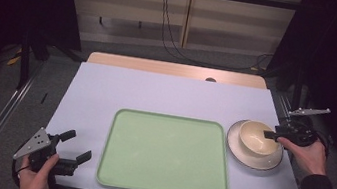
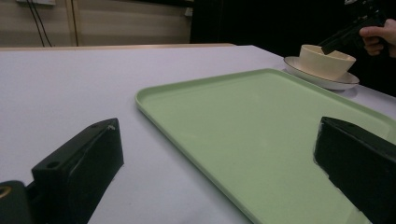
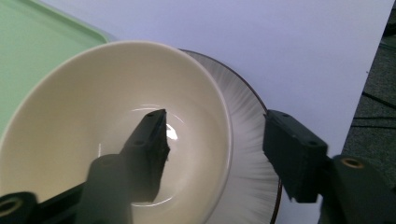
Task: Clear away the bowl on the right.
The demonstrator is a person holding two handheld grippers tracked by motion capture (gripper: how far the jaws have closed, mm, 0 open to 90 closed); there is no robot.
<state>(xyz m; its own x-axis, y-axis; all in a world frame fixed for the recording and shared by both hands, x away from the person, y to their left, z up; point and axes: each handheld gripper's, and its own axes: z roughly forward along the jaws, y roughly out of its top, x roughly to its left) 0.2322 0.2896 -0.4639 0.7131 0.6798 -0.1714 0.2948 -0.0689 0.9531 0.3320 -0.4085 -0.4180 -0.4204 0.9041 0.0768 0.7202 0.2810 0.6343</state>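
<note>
A cream bowl [image 1: 257,137] stands on a white, dark-rimmed plate [image 1: 252,160] at the table's right side. My right gripper [image 1: 271,135] is open and straddles the bowl's near-right rim. In the right gripper view one jaw reaches inside the bowl [image 3: 70,107], the other hangs outside over the plate [image 3: 247,154], and the right gripper [image 3: 215,116] has a wide gap around the rim. My left gripper [image 1: 79,144] rests open near the front left corner, with nothing between its jaws. A light green tray [image 1: 165,154] lies empty in the middle.
The left gripper view looks across the tray [image 2: 261,126] toward the bowl [image 2: 324,60], the plate [image 2: 322,80] and the right gripper [image 2: 336,42]. The table top [image 1: 167,92] is pale lavender. Cables hang behind its far edge.
</note>
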